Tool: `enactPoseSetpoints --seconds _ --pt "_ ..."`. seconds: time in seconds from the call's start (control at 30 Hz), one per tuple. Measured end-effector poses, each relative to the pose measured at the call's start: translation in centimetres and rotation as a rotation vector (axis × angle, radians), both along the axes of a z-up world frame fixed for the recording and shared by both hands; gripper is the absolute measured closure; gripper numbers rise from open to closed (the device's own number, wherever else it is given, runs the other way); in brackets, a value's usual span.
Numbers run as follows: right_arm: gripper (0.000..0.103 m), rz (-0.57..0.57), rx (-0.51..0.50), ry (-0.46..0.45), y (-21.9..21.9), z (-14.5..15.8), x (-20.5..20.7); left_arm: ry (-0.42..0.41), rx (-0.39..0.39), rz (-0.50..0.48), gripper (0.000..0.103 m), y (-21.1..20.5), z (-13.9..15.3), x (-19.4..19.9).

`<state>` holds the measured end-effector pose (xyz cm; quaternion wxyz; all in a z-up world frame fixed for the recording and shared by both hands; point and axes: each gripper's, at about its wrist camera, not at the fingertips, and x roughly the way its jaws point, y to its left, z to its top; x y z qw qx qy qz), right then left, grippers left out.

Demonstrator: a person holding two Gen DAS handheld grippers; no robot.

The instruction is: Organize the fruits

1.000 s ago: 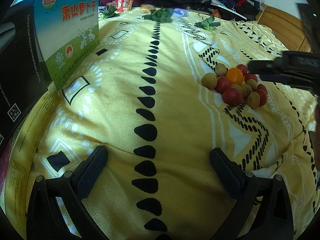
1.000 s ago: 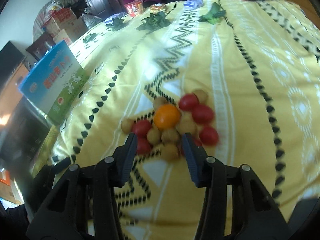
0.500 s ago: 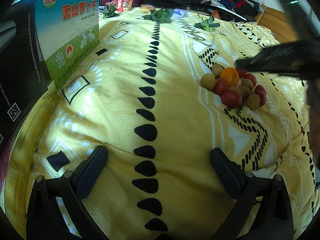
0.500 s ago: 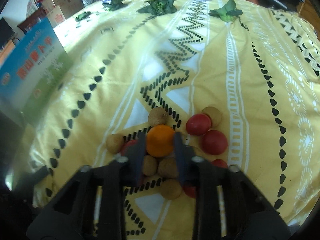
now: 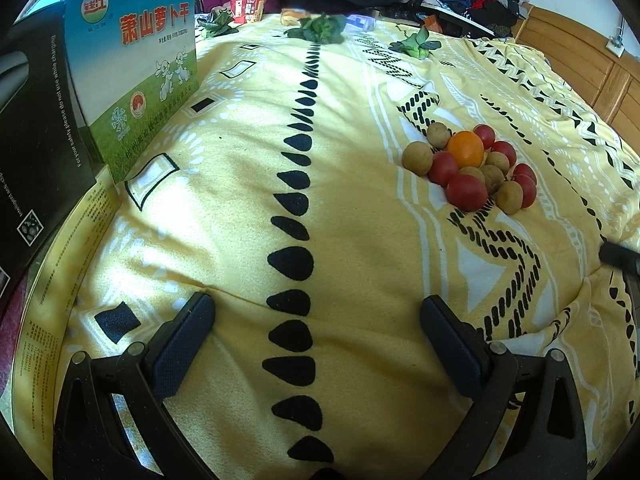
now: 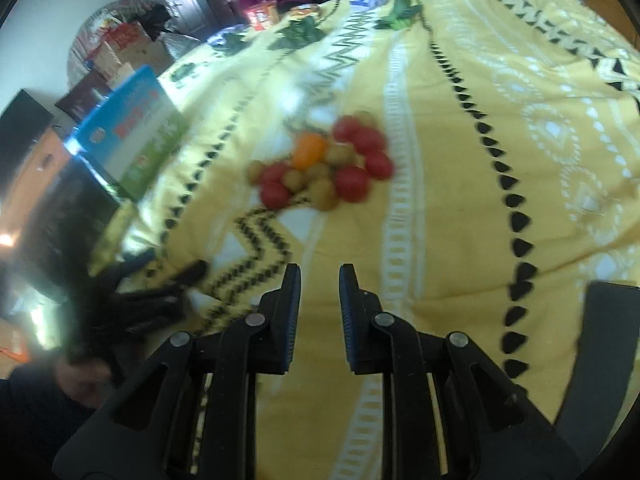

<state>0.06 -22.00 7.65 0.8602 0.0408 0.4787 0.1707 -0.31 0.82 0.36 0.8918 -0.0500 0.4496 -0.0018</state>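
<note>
The fruit pile (image 5: pixel 468 166) is seen ahead and to the right of the left gripper (image 5: pixel 316 344), well apart from it, resting on the yellow patterned bedspread (image 5: pixel 240 184). An orange (image 5: pixel 465 149) sits near the pile's far side, ringed by red tomatoes (image 5: pixel 466 193) and brown round fruits (image 5: pixel 417 157), all touching one another. The left gripper is held wide open and empty, low over the cloth. The right gripper (image 6: pixel 319 300) is narrowed to a small gap with nothing between its fingers; the pile lies straight ahead of it, well clear, and is blurred in that view.

No fruit appears yet to have been separated. For a clean pick, an outer fruit is probably best approached first, with the jaws widened before descent, since tightly packed round pieces may roll on the soft cloth.

Ample open bedspread is available left of the pile for sorting. A blue-green carton (image 5: pixel 132 60) stands far to the left gripper's left, and leafy greens (image 5: pixel 320 30) lie far ahead.
</note>
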Motion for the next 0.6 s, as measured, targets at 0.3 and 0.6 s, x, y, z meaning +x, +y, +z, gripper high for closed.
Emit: enactPoseSetpoints --seconds 0.3,0.6 --pt "0.077 -0.041 0.084 0.005 -1.3 -1.5 8.4 0.000 -0.002 -0.001 0.000 0.1 -0.1 0.0" --pt "0.045 -0.003 0.165 0.052 0.4 -4.1 9.3 -0.002 -0.009 -0.001 0.000 0.2 -0.1 0.0"
